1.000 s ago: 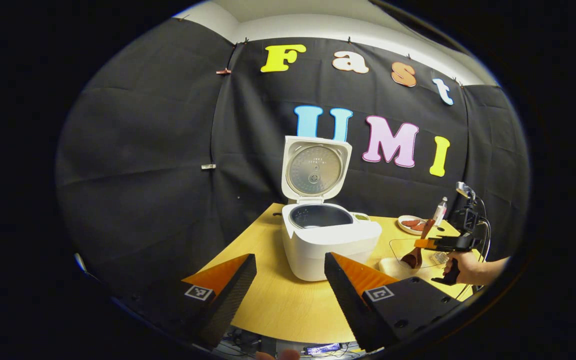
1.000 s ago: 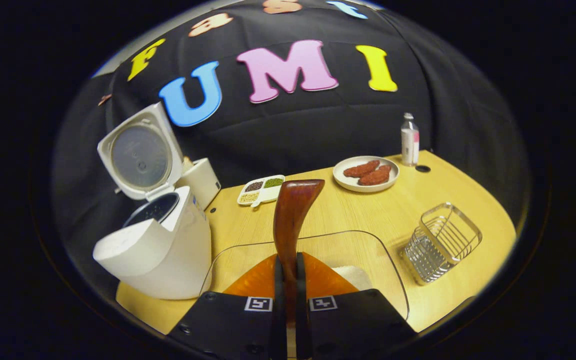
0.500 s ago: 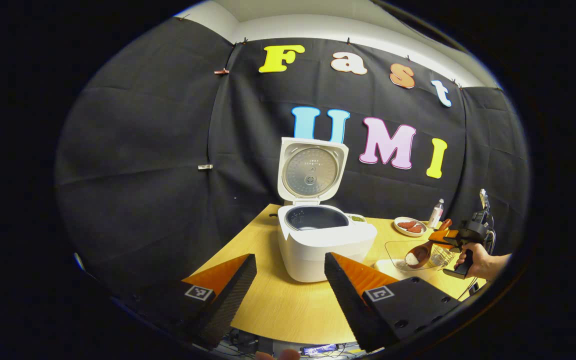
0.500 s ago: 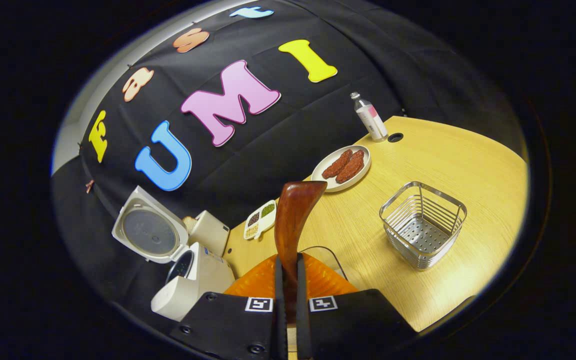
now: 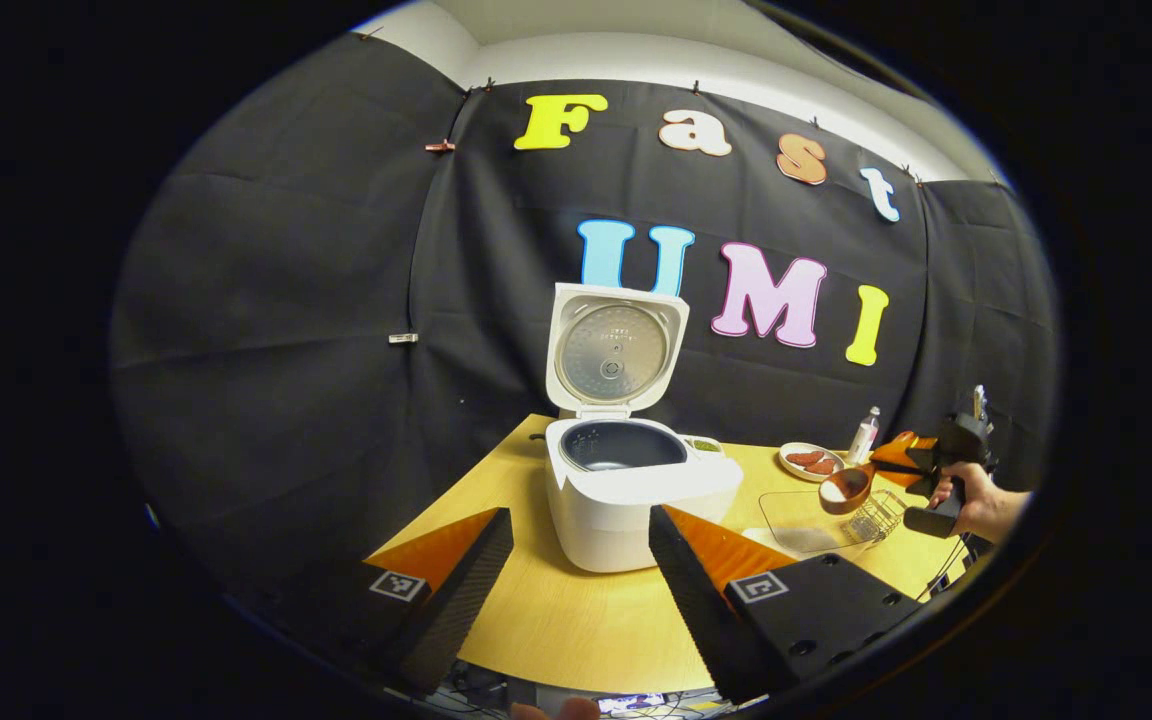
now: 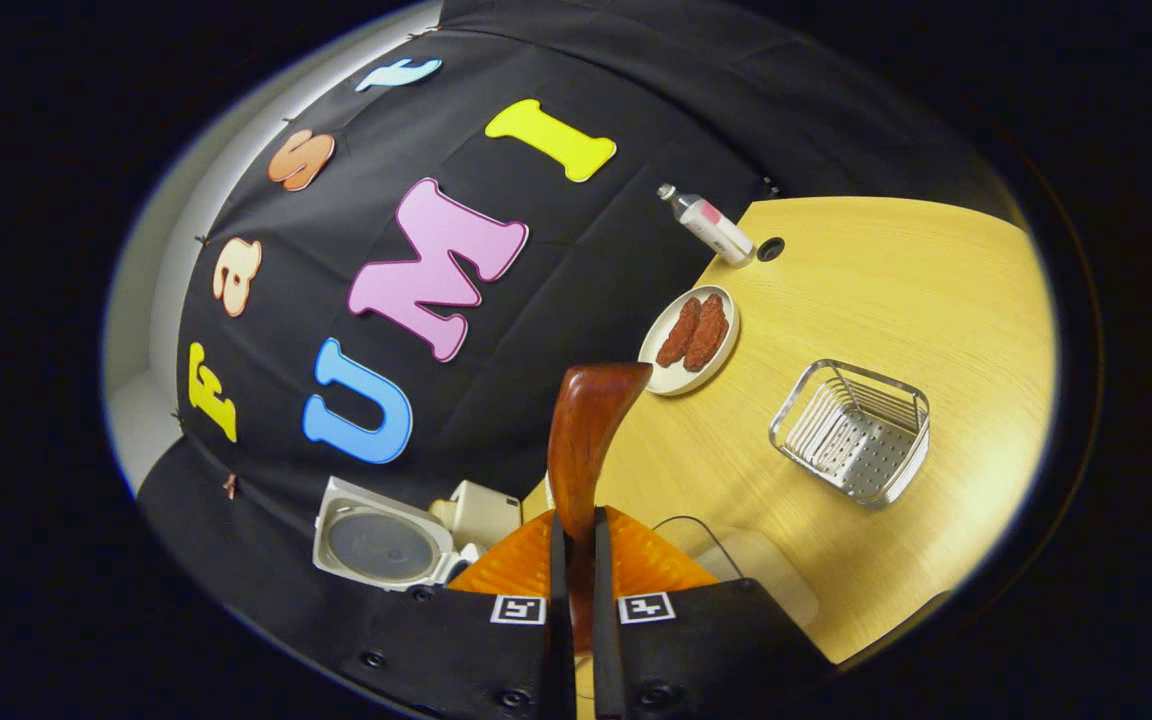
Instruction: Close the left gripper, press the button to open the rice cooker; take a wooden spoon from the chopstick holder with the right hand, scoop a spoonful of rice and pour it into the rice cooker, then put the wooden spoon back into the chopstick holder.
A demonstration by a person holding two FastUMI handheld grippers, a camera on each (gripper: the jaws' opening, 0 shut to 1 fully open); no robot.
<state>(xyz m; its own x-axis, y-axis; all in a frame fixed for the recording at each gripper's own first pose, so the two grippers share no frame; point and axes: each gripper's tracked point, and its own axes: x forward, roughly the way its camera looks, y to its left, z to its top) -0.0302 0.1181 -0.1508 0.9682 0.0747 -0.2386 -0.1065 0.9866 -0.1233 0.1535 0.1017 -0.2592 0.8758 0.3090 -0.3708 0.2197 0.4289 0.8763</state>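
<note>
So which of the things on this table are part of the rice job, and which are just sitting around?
Part of the job:
rice cooker, lid up
wooden spoon with rice, clamped in the right tongs
clear rice container
wire chopstick holder
left tongs, open

Just lying about:
plate of brown pieces
bottle
small white box behind the cooker

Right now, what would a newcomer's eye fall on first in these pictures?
The white rice cooker at the table's middle, its lid standing open. To its right, the right gripper holds a wooden spoon with rice in its bowl, above a clear container. The left gripper is open in the foreground.
</note>
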